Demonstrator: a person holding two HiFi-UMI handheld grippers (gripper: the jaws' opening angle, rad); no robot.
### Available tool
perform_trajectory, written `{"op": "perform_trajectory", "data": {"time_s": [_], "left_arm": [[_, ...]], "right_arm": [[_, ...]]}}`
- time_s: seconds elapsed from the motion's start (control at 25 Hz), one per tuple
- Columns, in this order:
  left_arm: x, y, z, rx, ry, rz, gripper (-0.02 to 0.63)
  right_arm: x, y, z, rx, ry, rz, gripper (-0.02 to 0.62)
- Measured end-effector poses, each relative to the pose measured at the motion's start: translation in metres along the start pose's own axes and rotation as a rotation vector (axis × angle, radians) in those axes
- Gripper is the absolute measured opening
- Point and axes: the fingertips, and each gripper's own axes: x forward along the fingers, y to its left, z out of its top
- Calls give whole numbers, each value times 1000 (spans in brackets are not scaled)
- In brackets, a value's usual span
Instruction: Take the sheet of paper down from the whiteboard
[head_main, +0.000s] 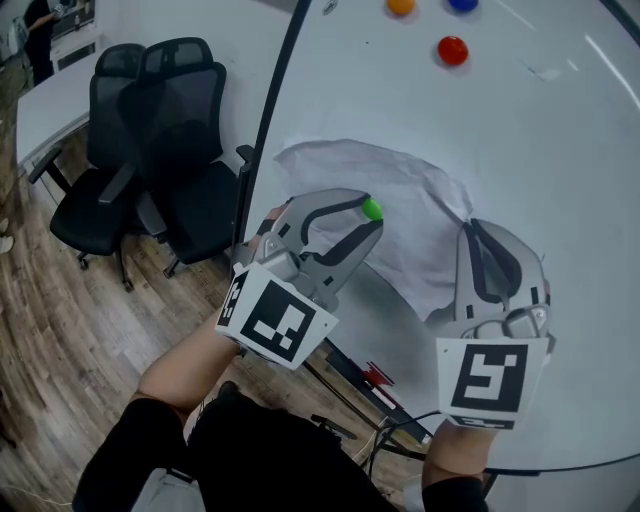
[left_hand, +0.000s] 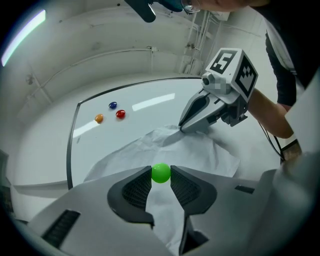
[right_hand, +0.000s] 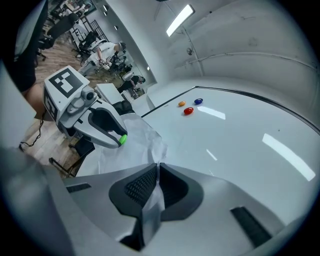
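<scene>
Sheet of paper (head_main: 390, 215), white and crumpled, lies against the whiteboard (head_main: 560, 150) at the centre of the head view, its left part near the board's dark frame (head_main: 265, 130). Two black office chairs (head_main: 150, 150) stand on the wooden floor (head_main: 40, 330) at the left. The left gripper (head_main: 372, 215) is closed on a round green magnet (left_hand: 161, 172), both pads touching it, with the sheet right behind; whether the magnet is clear of the paper cannot be told. The right gripper (right_hand: 157, 167) has its jaws pressed together on the sheet's lower right edge, a strip of paper running down between the pads. A red magnet (head_main: 452, 50), an orange magnet (head_main: 401, 6) and a blue magnet (head_main: 462, 4) sit at the top of the board, well apart from the sheet.

The likely failures are a tear and a drop. If the magnet is still pinning the paper when the right gripper pulls, the thin edge could rip. The pinch is also narrow, so the sheet may slide out. The magnet is round and smooth — it could pop from the pads and fall to the floor.

Room is good to the upper right, where the board is bare. It is tighter to the left, near the frame and chairs, and the two grippers are near each other — a wide swing could knock them together.
</scene>
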Motion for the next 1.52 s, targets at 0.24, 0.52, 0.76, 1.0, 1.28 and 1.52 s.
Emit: {"op": "perform_trajectory", "data": {"time_s": [0.24,0.52,0.76,1.0,1.28,1.52], "left_arm": [[-27,-5,30,43,-23,-2,130],[-38,4,52,85,-37,19,130],[-31,17,60,139,-4,36,130],[-2,29,34,117,59,30,130],[24,23,11,110,114,-5,130],[35,19,-1,114,136,-14,130]], "right_arm": [[-3,15,-1,2,3,27,29],[-3,31,-16,23,25,59,29],[-6,46,-37,52,78,94,29],[-11,66,-48,79,91,133,29],[-14,92,-68,126,130,192,29],[-16,108,-77,169,143,217,29]]}}
